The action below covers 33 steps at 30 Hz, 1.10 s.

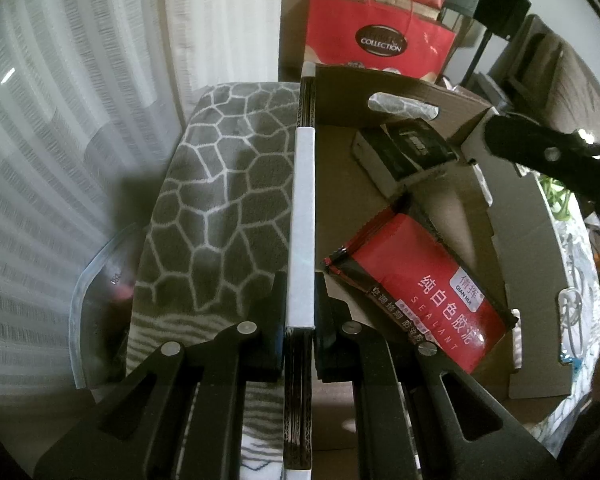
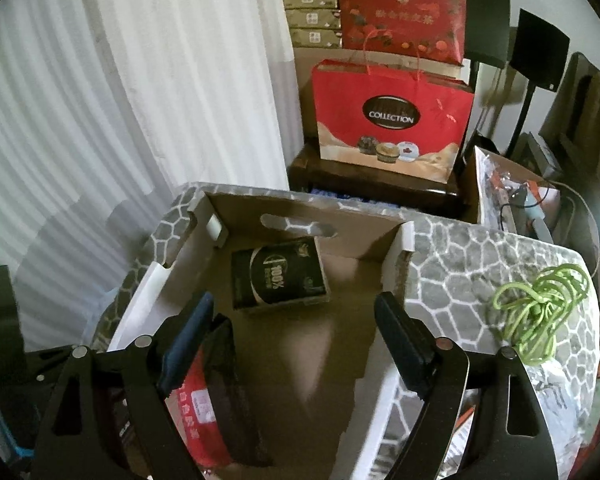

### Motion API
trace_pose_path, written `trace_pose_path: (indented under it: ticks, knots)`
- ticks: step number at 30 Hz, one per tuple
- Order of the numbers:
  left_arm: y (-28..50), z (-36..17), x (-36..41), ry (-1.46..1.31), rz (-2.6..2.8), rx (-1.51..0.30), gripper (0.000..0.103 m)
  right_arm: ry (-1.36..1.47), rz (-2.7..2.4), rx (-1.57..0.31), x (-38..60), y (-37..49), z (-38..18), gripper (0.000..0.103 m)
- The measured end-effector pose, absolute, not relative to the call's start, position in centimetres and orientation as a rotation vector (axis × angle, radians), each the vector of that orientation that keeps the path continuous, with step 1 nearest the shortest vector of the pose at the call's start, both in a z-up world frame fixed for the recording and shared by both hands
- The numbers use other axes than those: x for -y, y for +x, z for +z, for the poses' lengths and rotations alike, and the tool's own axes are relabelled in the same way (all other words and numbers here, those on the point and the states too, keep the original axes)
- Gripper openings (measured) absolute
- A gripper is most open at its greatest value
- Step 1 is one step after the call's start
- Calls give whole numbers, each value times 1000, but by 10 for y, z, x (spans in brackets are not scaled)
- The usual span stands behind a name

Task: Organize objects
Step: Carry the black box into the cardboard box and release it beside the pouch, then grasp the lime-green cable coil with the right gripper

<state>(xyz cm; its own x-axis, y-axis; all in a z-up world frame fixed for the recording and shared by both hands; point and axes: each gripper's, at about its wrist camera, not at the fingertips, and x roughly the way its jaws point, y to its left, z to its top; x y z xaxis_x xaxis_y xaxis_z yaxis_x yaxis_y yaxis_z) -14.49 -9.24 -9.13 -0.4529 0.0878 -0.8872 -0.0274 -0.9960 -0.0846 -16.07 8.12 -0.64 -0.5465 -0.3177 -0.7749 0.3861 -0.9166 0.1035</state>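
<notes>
We take the cardboard box [image 2: 284, 364] as the heart of this job: an open carton sitting on a surface draped with a grey cloth [image 2: 480, 264] in a white honeycomb pattern, its flaps turned outward and a handle slot cut in the far wall. Two things already lie inside it, so part of the sorting looks done: a small black box [image 2: 278, 274] marked "100%" rests on the floor of the carton near the far wall, and a red sealant packet [image 1: 416, 292] lies closer to us, leaning toward the left side as the right wrist view shows it. Our left tongs [image 1: 300, 320] are pressed together on the box's side wall, pinching the white-edged cardboard rim between the pads, which we judge to be a steadying hold. Our right tongs [image 2: 296, 336] hang spread wide above the carton's open middle, holding nothing. What seems left, as far as we can tell, is the green cord [image 2: 540, 312], a loose tangle lying on the cloth just outside the box's right wall; we would guess it goes in next, though the task does not say so. Farther out stand a red gift bag [image 2: 392, 120] reading "COLLECTION", stacked cartons behind it, and a white curtain [image 2: 160, 92] at the left. Whether those belong to the tidying we cannot tell.
</notes>
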Motion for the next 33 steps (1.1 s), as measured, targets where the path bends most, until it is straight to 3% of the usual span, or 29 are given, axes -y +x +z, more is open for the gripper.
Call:
trace_pose_path:
  ticks: [13,29,33]
  knots:
    - [-144,-93,92,-1608,2623,84,10,1191,-2554,-63,-142,-149,20,84]
    - [-145,-93,93,-1609,2624,82,10,1284,-2732,54,-246,-159,6,84]
    - [-145,-93,94,-1610,2623,83,10,1318,-2786,85,-261,-166,-3,88]
